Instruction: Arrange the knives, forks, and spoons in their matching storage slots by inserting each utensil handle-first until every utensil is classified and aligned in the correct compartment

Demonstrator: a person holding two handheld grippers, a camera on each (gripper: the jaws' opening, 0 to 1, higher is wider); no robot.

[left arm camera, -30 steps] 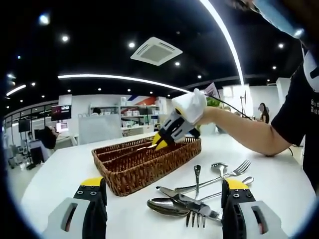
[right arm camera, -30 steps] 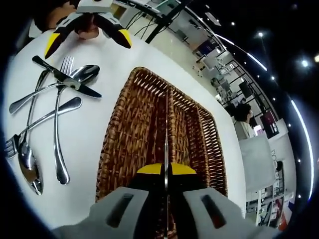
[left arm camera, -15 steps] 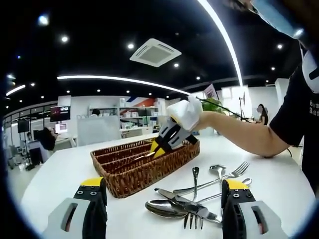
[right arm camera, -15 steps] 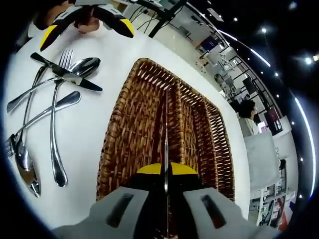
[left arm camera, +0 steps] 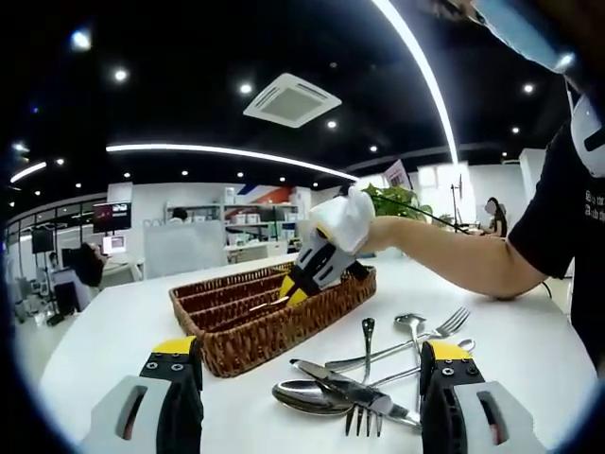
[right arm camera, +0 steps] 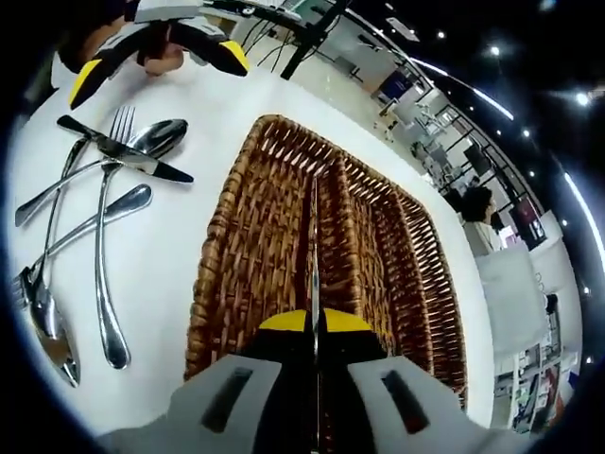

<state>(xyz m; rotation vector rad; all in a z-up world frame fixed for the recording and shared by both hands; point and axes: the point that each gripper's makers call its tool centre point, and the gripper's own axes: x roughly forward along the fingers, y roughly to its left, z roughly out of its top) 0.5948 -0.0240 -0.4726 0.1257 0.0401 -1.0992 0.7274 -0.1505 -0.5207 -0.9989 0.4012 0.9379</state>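
A brown wicker basket [right arm camera: 214,255] with several long slots lies on the white table. My right gripper [right arm camera: 314,322] is shut on a thin knife [right arm camera: 314,236], seen edge-on, which points along the divider between two slots. In the left gripper view, the right gripper [left arm camera: 295,284] tilts down over the basket [left arm camera: 246,336], the knife [left arm camera: 267,304] low inside it. My left gripper [left arm camera: 309,352] hovers open over a loose pile with a knife [left arm camera: 342,378], a fork [left arm camera: 363,409] and a spoon [left arm camera: 301,395]. The left gripper [right arm camera: 156,68] is open beyond that pile [right arm camera: 104,180].
The table [left arm camera: 113,331] is white with a rounded edge. A gloved hand [left arm camera: 350,213] and bare forearm [left arm camera: 454,260] reach over it from the right to the right gripper. More cutlery [left arm camera: 430,326] lies right of the basket. An office room lies behind.
The right gripper has carried the knife a little further along the basket and lower into it. The left gripper stays open over the pile.
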